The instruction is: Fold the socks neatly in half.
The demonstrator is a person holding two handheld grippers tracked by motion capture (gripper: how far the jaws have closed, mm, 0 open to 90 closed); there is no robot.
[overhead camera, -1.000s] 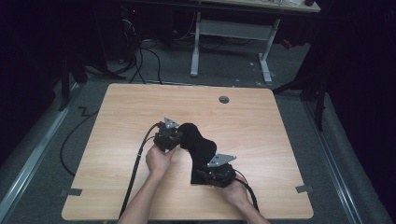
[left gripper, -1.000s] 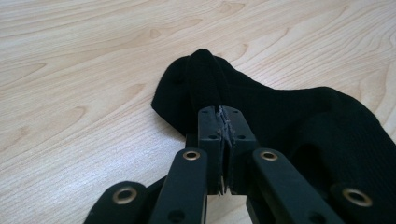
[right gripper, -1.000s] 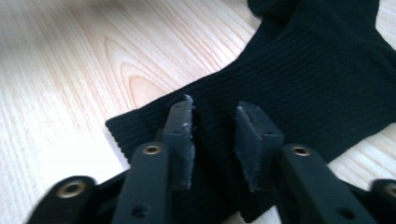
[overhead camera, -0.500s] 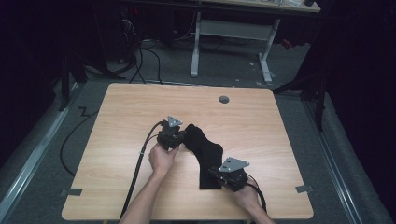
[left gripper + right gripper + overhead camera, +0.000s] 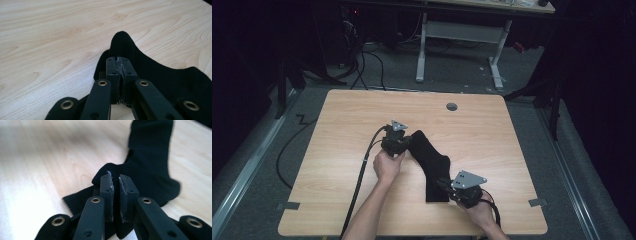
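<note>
Two grippers pinch one sock (image 5: 428,159): left gripper (image 5: 398,143) clamps its far end, right gripper (image 5: 451,187) its near cuff, long axis stretched diagonally between them over the surface (image 5: 337,130)

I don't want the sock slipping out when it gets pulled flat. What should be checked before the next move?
1. Left gripper clamped on the black sock: ok, jaws shut on fabric at the far end.
2. Right gripper clamped on the sock's ribbed near end: ok, its jaws have just been closing, a fold pinched between them.
3. Sock spread flat: not ok, it bends in the middle.
4. Room on the table around the sock: ok.
5. Depth of the right bite: cannot tell.
</note>
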